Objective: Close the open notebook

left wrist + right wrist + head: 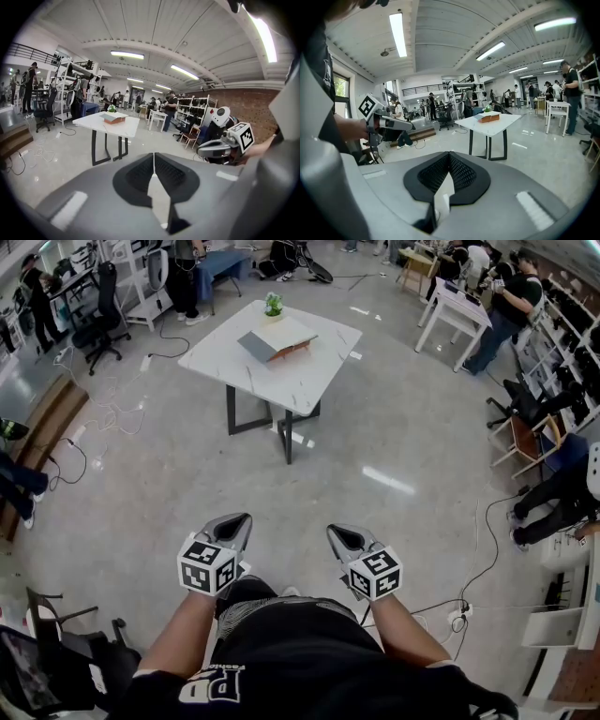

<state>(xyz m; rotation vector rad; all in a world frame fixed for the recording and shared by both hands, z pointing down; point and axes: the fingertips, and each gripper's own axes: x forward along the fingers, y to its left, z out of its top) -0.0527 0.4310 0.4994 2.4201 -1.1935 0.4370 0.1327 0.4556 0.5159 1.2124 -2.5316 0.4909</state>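
The notebook (277, 337) lies on a white marble-look table (300, 381) far ahead across the floor, showing a grey cover, a pale page and an orange-brown edge. It also appears small in the left gripper view as the notebook (115, 117) and in the right gripper view as the notebook (489, 117). My left gripper (234, 521) and right gripper (339, 535) hang close to my body, well short of the table. The left gripper (153, 155) has its jaws meeting, with nothing between them. The right gripper (449, 154) is likewise shut and empty.
A small potted plant (273, 304) stands at the table's far edge behind the notebook. Cables (94, 409) trail over the grey floor at left near an office chair (98, 320). Another white table (455, 310) and several people stand at the back right.
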